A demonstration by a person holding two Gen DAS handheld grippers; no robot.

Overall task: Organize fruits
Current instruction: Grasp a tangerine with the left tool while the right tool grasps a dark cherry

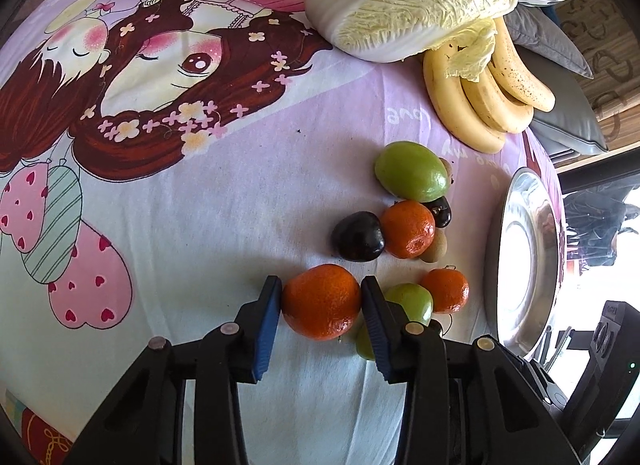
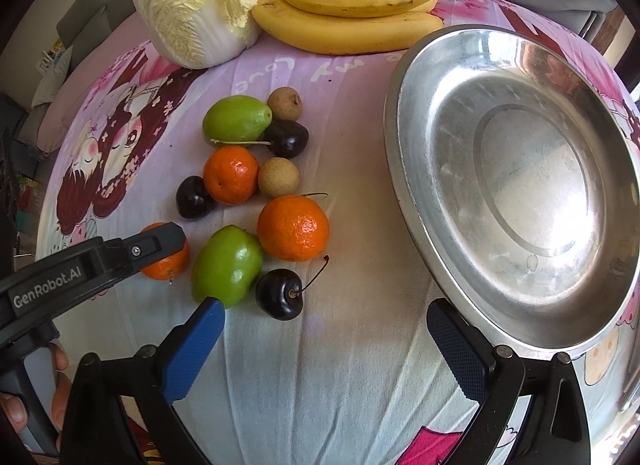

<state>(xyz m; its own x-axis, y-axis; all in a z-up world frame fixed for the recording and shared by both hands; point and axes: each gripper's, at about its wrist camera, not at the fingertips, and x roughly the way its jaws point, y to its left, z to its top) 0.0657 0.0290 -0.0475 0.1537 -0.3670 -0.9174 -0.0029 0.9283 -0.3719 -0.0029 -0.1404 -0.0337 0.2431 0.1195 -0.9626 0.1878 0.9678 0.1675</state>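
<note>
So the big steel plate [image 2: 516, 193] sits empty on the cartoon bedsheet [image 1: 200, 205], right of the fruit pile, with the right gripper [image 2: 326, 329] hovering low at its near rim, blue fingers spread wide and holding nothing. Left gripper [image 1: 322, 301] comes in low and level from the pile's left, pads clamped on both sides of an orange [image 1: 322, 301] resting on the sheet, a green fruit [image 1: 412, 301] just beside it.

Your right gripper [image 2: 324, 329] hangs spread wide at the bottom of the frame, nothing between its pads. The steel plate [image 2: 416, 185] fills the right side. At left, your left gripper [image 2: 160, 243] covers a tangerine [image 2: 168, 265].
</note>
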